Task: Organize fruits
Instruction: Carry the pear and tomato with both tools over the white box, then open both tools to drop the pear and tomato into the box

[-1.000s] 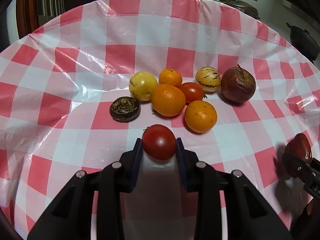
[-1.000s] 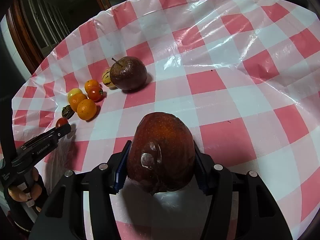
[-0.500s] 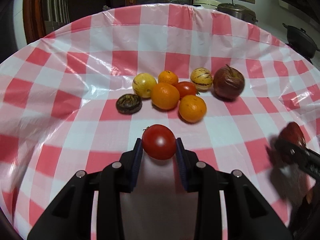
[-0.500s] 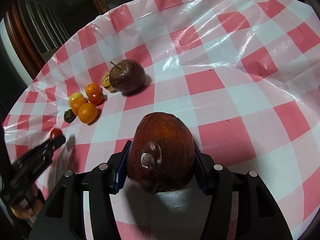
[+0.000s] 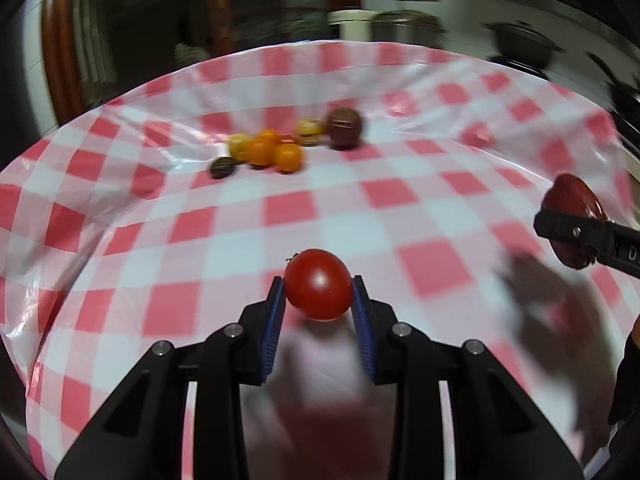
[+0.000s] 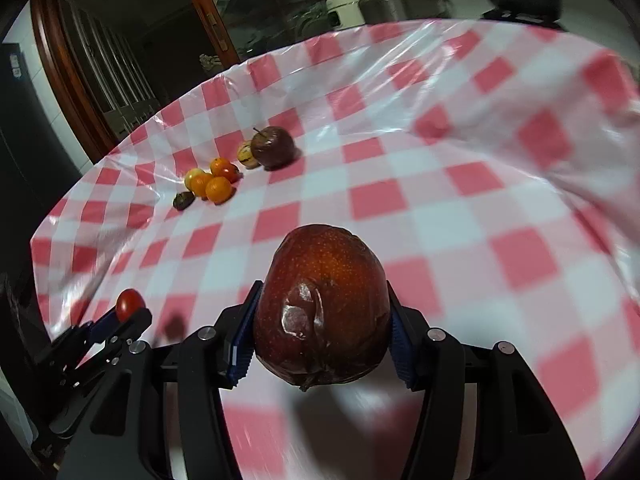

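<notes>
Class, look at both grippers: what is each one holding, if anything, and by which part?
The left gripper clamps a small red tomato across its sides. The right gripper clamps a large dark red fruit across its widest middle.

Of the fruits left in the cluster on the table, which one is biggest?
The dark brownish-red apple with a stem, at the cluster's right end, clearly larger than the oranges and others beside it.

You saw a glossy, crinkled plastic tablecloth [image 6: 460, 184], a smooth shiny tomato [image 5: 319, 284], and a dull, wrinkled apple [image 6: 322, 304] between ribbed blue pads [image 6: 240, 344].
</notes>
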`<state>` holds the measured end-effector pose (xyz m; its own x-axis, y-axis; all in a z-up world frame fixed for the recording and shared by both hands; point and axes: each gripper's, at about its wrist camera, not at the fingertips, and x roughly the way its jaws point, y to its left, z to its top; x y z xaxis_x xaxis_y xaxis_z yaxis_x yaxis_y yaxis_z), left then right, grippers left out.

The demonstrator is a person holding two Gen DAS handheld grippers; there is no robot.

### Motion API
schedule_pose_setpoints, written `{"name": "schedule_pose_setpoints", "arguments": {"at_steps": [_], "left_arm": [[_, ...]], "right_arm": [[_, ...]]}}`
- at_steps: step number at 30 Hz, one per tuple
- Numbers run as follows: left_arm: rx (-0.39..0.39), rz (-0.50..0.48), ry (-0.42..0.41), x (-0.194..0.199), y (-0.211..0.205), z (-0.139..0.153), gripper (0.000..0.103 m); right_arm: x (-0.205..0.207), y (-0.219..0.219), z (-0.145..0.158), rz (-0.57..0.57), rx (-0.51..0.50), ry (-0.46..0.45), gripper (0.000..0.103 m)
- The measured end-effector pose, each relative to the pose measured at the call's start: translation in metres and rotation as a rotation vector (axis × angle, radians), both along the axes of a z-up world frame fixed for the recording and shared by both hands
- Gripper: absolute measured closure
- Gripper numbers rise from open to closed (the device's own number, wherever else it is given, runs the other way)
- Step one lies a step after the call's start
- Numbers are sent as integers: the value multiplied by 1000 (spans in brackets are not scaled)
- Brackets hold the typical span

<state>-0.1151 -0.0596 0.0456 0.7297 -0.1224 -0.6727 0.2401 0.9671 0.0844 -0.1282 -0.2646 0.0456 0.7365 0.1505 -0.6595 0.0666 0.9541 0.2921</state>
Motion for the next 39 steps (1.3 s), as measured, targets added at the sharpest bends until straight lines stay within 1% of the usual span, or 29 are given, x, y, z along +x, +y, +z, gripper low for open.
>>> {"name": "schedule_pose_setpoints", "arguments": {"at_steps": [4, 6, 8, 12, 16, 21, 25, 27, 30, 33, 36, 37, 39], "left_arm": [[23, -124, -16, -47, -41, 4, 70], [36, -177, -25, -65, -58, 5, 70], [50, -240, -30, -86, -81, 6, 70], [78, -337, -31, -120, -116, 5, 70], [119, -437, -32, -152, -150, 0, 70], [183, -576, -25, -192, -195, -12, 70], [243, -702, -12, -225, -230, -28, 70], [274, -754, -3, -239, -243, -38, 70], [323, -820, 22, -256, -260, -57, 70], [374, -885, 58, -269, -274, -79, 70], [427, -949, 125, -274, -288, -106, 70], [449, -972, 162, -274, -294, -119, 70], [471, -1005, 226, -273, -302, -137, 70]], "right_arm": [[-62, -26, 0, -26, -41, 10, 48], [-87, -39, -1, -43, -63, 18, 48], [-108, -49, -1, -58, -85, 17, 48], [-150, -72, -1, -83, -115, 10, 48], [-197, -101, -6, -141, -131, 5, 48], [-245, -139, -24, -240, -105, 33, 48], [-278, -168, -51, -318, -96, 86, 48], [-286, -177, -63, -346, -100, 114, 48], [-295, -193, -87, -381, -74, 164, 48], [-295, -208, -115, -399, -54, 240, 48], [-285, -213, -138, -392, -75, 332, 48], [-280, -216, -149, -386, -93, 372, 48], [-272, -222, -165, -367, -105, 428, 48]]}}
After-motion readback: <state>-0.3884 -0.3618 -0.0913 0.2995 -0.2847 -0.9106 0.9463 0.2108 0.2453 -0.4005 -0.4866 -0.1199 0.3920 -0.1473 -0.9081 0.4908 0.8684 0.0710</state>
